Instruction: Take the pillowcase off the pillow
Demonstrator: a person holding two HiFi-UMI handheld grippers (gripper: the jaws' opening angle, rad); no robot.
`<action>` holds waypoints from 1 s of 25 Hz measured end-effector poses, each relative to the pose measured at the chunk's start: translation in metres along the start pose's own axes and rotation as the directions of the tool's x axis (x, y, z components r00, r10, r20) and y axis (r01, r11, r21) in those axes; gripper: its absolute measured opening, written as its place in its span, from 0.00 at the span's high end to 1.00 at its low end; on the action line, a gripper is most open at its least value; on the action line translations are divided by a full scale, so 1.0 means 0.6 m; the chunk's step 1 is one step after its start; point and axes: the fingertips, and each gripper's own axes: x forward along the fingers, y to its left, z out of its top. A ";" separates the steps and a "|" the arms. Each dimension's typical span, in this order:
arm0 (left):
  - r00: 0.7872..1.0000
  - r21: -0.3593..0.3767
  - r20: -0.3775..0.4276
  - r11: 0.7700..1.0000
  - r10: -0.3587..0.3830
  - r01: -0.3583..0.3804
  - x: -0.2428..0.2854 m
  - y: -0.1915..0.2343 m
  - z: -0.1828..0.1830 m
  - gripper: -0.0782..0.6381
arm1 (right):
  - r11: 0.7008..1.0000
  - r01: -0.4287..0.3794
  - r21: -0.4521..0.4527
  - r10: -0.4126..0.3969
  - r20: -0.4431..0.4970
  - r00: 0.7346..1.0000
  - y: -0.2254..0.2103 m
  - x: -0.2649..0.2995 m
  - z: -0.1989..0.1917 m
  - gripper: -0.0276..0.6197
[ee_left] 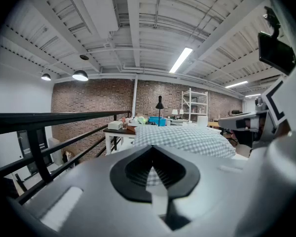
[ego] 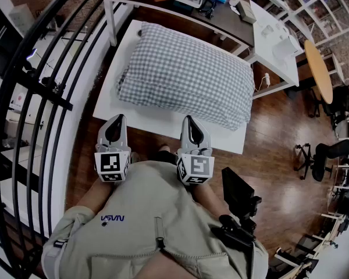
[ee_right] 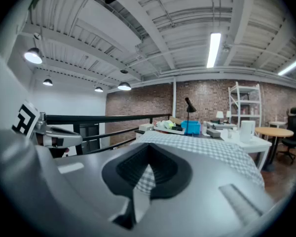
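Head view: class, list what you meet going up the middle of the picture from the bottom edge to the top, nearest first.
The person's beige shirt → left hand-held gripper and right hand-held gripper, side by side → white table → checked pillow → dark desk.

The only lettering you can read is the small blue print (ego: 112, 218) on your beige fabric shirt (ego: 163, 214) — seen from your head camera it stands upside down and reads "NASA". The white cubes on your left gripper (ego: 118, 121) and right gripper (ego: 188, 122) carry black-and-white square markers (ego: 111, 163) — coded patterns, no letters or numbers. Anything printed farther off is too small to make out.
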 end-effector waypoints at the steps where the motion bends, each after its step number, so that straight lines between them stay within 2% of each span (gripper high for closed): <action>1: 1.000 0.003 0.000 1.000 0.008 -0.008 0.003 0.008 0.001 0.88 | 1.000 -0.015 -0.003 0.015 0.000 1.000 0.007 0.012 -0.001 0.95; 6: 0.997 0.000 -0.008 0.997 0.072 -0.072 0.015 0.037 0.009 0.88 | 0.995 -0.098 -0.014 0.098 -0.022 0.995 0.023 0.071 -0.004 0.95; 10: 0.992 0.004 -0.013 0.992 0.123 -0.123 0.040 0.044 0.026 0.88 | 0.971 -0.227 -0.075 0.221 -0.083 0.972 0.048 0.145 -0.010 0.95; 13: 0.989 0.017 -0.026 0.989 0.146 -0.146 0.065 0.038 0.028 0.88 | 0.931 -0.333 -0.148 0.316 -0.126 0.940 0.079 0.197 -0.019 0.83; 15: 0.987 0.021 -0.042 0.988 0.154 -0.153 0.079 0.036 0.027 0.88 | 0.909 -0.372 -0.190 0.344 -0.164 0.925 0.092 0.230 -0.031 0.76; 17: 0.986 0.018 -0.060 0.988 0.153 -0.153 0.088 0.036 0.023 0.88 | 0.886 -0.397 -0.241 0.347 -0.225 0.911 0.103 0.260 -0.049 0.69; 22: 0.985 0.007 -0.105 0.991 0.136 -0.136 0.119 0.082 0.009 0.88 | 0.809 -0.459 -0.368 0.320 -0.380 0.868 0.155 0.321 -0.108 0.60; 25: 0.989 0.016 -0.110 0.995 0.095 -0.094 0.157 0.120 0.018 0.88 | 0.742 -0.472 -0.476 0.236 -0.474 0.848 0.177 0.363 -0.152 0.60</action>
